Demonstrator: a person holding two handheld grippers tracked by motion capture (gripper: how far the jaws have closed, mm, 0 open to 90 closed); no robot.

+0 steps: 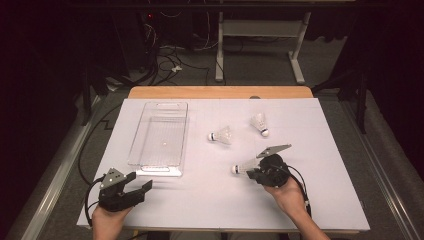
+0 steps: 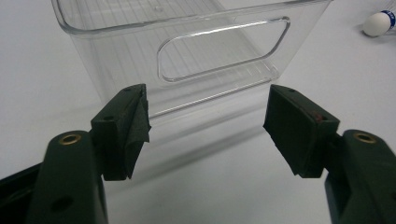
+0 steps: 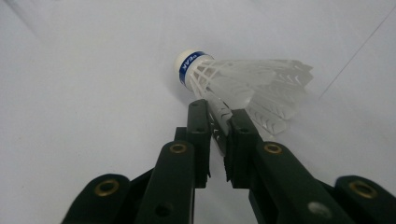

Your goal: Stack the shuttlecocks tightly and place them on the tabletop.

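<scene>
Down at the near edge of the white table (image 1: 310, 200), left gripper (image 1: 140, 186) held low in the left hand (image 1: 106, 220), jaws spread wide apart with nothing between them, aimed at the near end of the clear plastic bin (image 1: 159, 135). In the left gripper view, bin's handle cut-out (image 2: 223, 48) dead ahead between the open pads (image 2: 128, 126), just beyond them and not touched. Over on the right, right gripper (image 1: 251, 173) gripped by the right hand (image 1: 287, 196), jaws pinched nearly together on the feather skirt of a shuttlecock (image 1: 243, 167). In the right gripper view, that shuttlecock (image 3: 243, 84) lying on its side, white cork with a blue band pointing away to the left, feathers fanning right, pads clamped on the lower feather edge. Farther out, mid-table, a second shuttlecock (image 1: 220, 135) on its side just right of the bin. Beyond that, a third shuttlecock (image 1: 260, 123) near the far right, apart from the others. Bin itself empty, long side running away toward the wooden far edge (image 1: 220, 92).
</scene>
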